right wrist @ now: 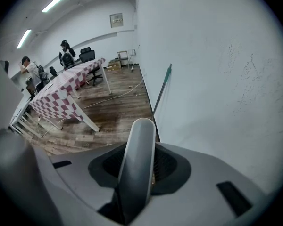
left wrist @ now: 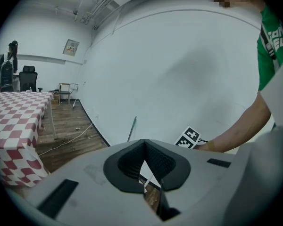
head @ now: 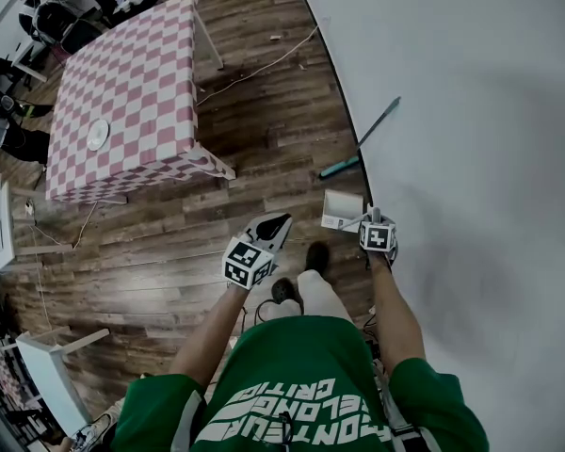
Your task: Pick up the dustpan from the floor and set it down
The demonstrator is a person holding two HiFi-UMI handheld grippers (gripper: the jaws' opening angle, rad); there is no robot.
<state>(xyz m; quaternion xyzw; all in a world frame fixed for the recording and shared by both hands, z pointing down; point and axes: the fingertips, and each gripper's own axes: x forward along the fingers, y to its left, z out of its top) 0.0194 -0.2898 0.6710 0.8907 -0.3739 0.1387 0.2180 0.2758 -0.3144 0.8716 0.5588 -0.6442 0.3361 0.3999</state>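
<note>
You are holding the right gripper [head: 363, 218] at the lower right of the center in the head view, pointing steeply down at the white dustpan [head: 340, 207]. The dustpan is sitting on the wooden floor [head: 169, 243], just beside the white wall [head: 471, 158]. In the right gripper view, the dustpan's gray rounded handle [right wrist: 137, 173] is standing upright between the jaws, and the right gripper [right wrist: 140, 150] is clenching on it.

You are keeping the left gripper [head: 279, 221] near the middle of the head view, to the left of the dustpan and apart from it. In the left gripper view, its jaw tips are meeting at the far end, so the left gripper [left wrist: 142, 146] is clenched with nothing in it; only wall and floor are showing through the gap behind the tips.

A broom [head: 363, 144] is leaning against the wall above the dustpan, with its lower end near the pan. A surface with a pink and white checked cloth [head: 132, 92] is filling the upper left, carrying a small white plate [head: 97, 134]. A pale cable [head: 264, 64] is trailing across the floor from the surface toward the wall.
</note>
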